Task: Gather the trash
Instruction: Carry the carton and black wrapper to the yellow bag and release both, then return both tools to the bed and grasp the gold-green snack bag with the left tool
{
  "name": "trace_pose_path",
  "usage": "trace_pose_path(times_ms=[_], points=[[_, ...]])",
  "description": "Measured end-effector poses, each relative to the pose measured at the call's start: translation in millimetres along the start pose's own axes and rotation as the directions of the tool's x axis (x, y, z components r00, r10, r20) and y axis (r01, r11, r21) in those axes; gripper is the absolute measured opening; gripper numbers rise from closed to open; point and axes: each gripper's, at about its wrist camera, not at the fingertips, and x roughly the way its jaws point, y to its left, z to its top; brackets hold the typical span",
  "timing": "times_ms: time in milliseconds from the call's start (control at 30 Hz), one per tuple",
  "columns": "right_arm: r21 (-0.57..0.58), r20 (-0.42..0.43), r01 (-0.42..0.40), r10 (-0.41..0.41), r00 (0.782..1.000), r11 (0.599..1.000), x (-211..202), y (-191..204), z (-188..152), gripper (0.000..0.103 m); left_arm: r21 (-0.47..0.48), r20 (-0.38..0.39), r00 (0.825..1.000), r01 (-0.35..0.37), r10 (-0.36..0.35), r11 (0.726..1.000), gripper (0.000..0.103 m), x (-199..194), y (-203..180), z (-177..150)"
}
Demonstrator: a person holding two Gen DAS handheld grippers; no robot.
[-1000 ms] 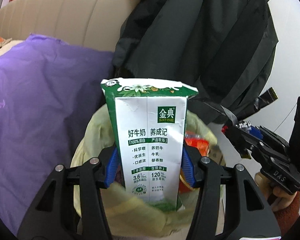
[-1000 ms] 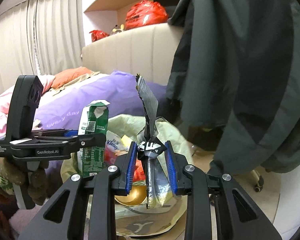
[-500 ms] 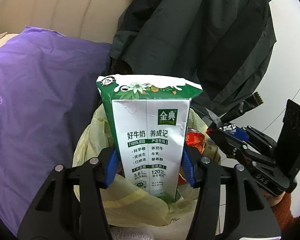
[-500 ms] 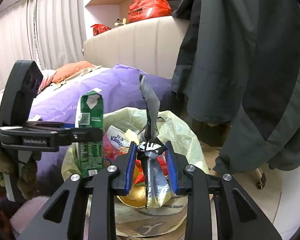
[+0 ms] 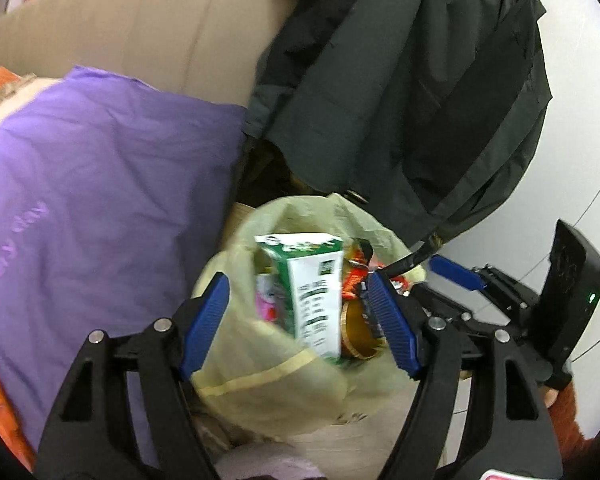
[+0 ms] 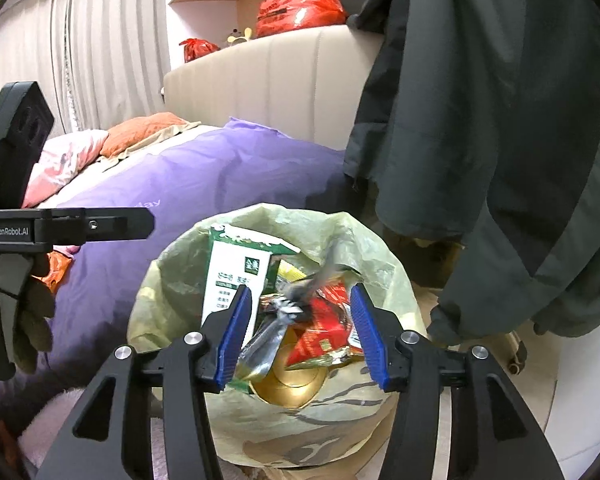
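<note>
Both grippers' jaws are opening, gripping nothing: carton [image 5: 312,292] upright below left gripper [image 5: 300,320], wrapper [image 6: 284,320] slanted below right gripper [image 6: 300,332], inside bag [image 6: 172,264]

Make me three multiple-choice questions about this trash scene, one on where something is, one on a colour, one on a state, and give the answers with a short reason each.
1. Where is the milk carton?
A. On the purple bedding
B. Inside the yellowish trash bag
C. On the shelf above the headboard

2. What colour are the pads on the left claw?
A. Blue
B. Red
C. White

3. How do the right claw's jaws stand toward the silver wrapper?
A. Clamped tight on it
B. Apart, not pressing it
C. Shut with nothing between them

Answers:
1. B, the carton stands among the other rubbish within the trash bag rim, beside the purple bedding.
2. A, both pads show blue against the black frame.
3. B, the jaws are opening and gaps show between each pad and the wrapper lying in the bag.
</note>
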Motion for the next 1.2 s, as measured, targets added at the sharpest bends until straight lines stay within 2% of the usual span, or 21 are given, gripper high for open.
trace_pose_path(times_ms=[200,400,533,600,700,767,800,900,1000,1100,1167,1200], points=[[-0.031,0.055,-0.009,0.01,0.998,0.999,-19.2,28.3,11.9,0.049,0.037,0.073,0.99,-0.119,0.117,0.992,0.069,-48.5,18.7,-14.8],[-0.076,0.08,-0.044,0.051,0.995,0.996,-26.3,71.7,22.7,0.049,0.047,0.118,0.974,-0.199,0.192,0.979,0.069,-100.7,51.7,-31.0],[-0.101,0.106,-0.101,0.112,0.988,0.99,-29.9,106.7,25.6,0.056,0.009,0.125,0.963,-0.241,0.238,0.97,0.069,-137.8,93.5,-48.5],[-0.127,0.11,-0.134,0.148,0.983,0.983,-29.4,127.3,27.5,0.056,-0.007,0.122,0.953,-0.277,0.276,0.961,0.069,-157.5,120.8,-59.9],[-0.155,0.09,-0.174,0.19,0.978,0.972,-22.6,155.8,29.7,0.056,-0.041,0.112,0.936,-0.33,0.333,0.943,0.069,-186.2,162.1,-76.4],[-0.169,0.068,-0.212,0.226,0.972,0.962,-15.4,171.3,31.1,0.057,-0.101,0.11,0.931,-0.338,0.348,0.936,0.069,-210.1,195.7,-88.2],[-0.181,0.049,-0.234,0.247,0.968,0.955,-9.2,183.9,30.9,0.057,-0.131,0.106,0.932,-0.331,0.346,0.934,0.069,-220.3,211.9,-92.8],[-0.212,0.016,-0.283,0.293,0.956,0.935,2.6,209.7,29.1,0.057,-0.238,0.07,0.952,-0.275,0.298,0.932,0.07,-243.1,266.4,-105.9],[-0.24,-0.017,-0.336,0.342,0.939,0.911,11.1,236.0,22.4,0.057,-0.316,0.051,0.955,-0.261,0.291,0.912,0.07,-253.7,308.6,-113.3],[-0.253,-0.052,-0.359,0.358,0.932,0.898,19.6,254.1,14.7,0.057,-0.32,0.047,0.951,-0.275,0.305,0.907,0.07,-252.6,336.4,-110.0],[-0.248,-0.077,-0.378,0.371,0.925,0.892,25.0,261.7,9.9,0.057,-0.287,0.026,0.964,-0.246,0.265,0.926,0.07,-242.4,350.0,-102.8],[-0.246,-0.091,-0.382,0.372,0.924,0.891,28.5,266.4,6.0,0.057,-0.246,0.004,0.965,-0.255,0.263,0.935,0.07,-234.6,353.8,-98.3]])
